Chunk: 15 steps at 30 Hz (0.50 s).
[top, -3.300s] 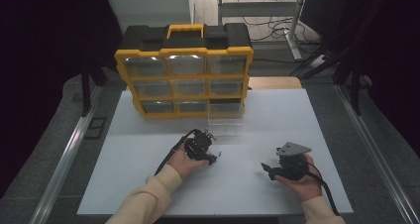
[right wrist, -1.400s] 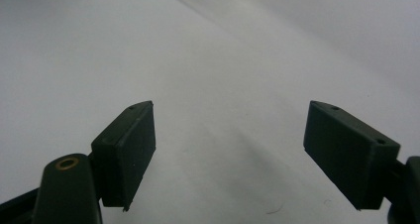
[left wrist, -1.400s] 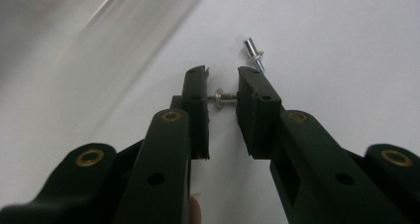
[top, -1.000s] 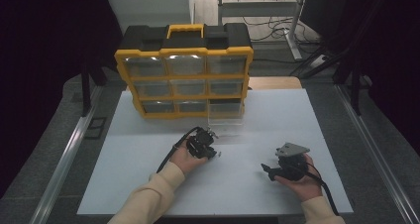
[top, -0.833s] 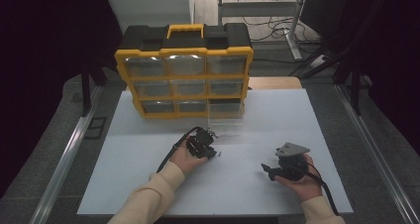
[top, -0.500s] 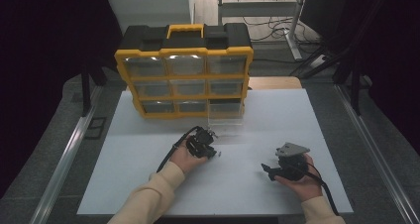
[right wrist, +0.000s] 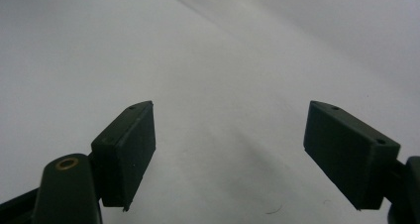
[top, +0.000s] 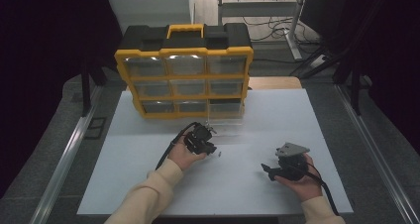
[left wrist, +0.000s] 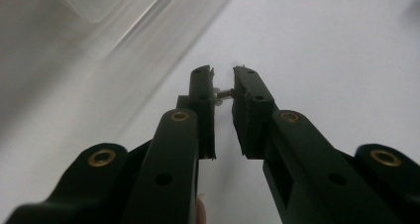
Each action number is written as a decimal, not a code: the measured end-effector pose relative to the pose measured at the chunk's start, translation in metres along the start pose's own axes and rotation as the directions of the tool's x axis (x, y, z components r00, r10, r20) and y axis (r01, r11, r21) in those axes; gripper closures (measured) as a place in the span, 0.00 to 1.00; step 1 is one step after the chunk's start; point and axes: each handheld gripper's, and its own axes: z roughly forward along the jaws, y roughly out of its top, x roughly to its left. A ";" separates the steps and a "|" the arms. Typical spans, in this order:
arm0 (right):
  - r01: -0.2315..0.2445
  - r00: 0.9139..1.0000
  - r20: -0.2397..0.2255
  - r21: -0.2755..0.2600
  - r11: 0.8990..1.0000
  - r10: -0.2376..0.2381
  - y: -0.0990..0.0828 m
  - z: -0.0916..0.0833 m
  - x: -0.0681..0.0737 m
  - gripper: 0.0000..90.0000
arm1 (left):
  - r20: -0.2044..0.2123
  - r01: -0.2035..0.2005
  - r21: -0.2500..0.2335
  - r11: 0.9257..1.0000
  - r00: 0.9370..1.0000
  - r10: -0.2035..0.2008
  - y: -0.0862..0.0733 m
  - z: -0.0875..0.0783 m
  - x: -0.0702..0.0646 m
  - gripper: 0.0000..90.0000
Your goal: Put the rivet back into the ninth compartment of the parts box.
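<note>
left gripper (left wrist: 224, 80) pinched on a small screw (left wrist: 225, 92), beside the clear drawer (top: 225, 126); right gripper (right wrist: 228, 149) wide, empty. picked up; not yet dropped in.

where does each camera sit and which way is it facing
High view: above the person's side, looking forward and down at the white table, organizer and both forearms.
Left gripper view: on the left gripper, along its jaws pinching a small screw.
Right gripper view: on the right gripper, along open jaws over the table.
Shared: the table; the clear drawer in the high and left views.
</note>
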 end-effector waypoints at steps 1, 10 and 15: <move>0.001 1.000 0.001 0.001 1.000 -0.001 0.000 0.000 0.000 0.23 | 0.000 0.001 -0.005 1.000 1.000 -0.001 0.001 -0.003 0.001 0.89; 0.002 1.000 0.002 0.003 1.000 -0.002 0.000 0.000 0.000 0.23 | 0.004 0.013 -0.040 0.999 1.000 -0.013 0.006 -0.016 0.005 0.89; 0.002 1.000 0.003 0.001 1.000 -0.002 0.000 0.000 0.000 0.23 | 0.004 0.024 -0.056 0.998 1.000 -0.024 0.007 -0.021 0.007 0.89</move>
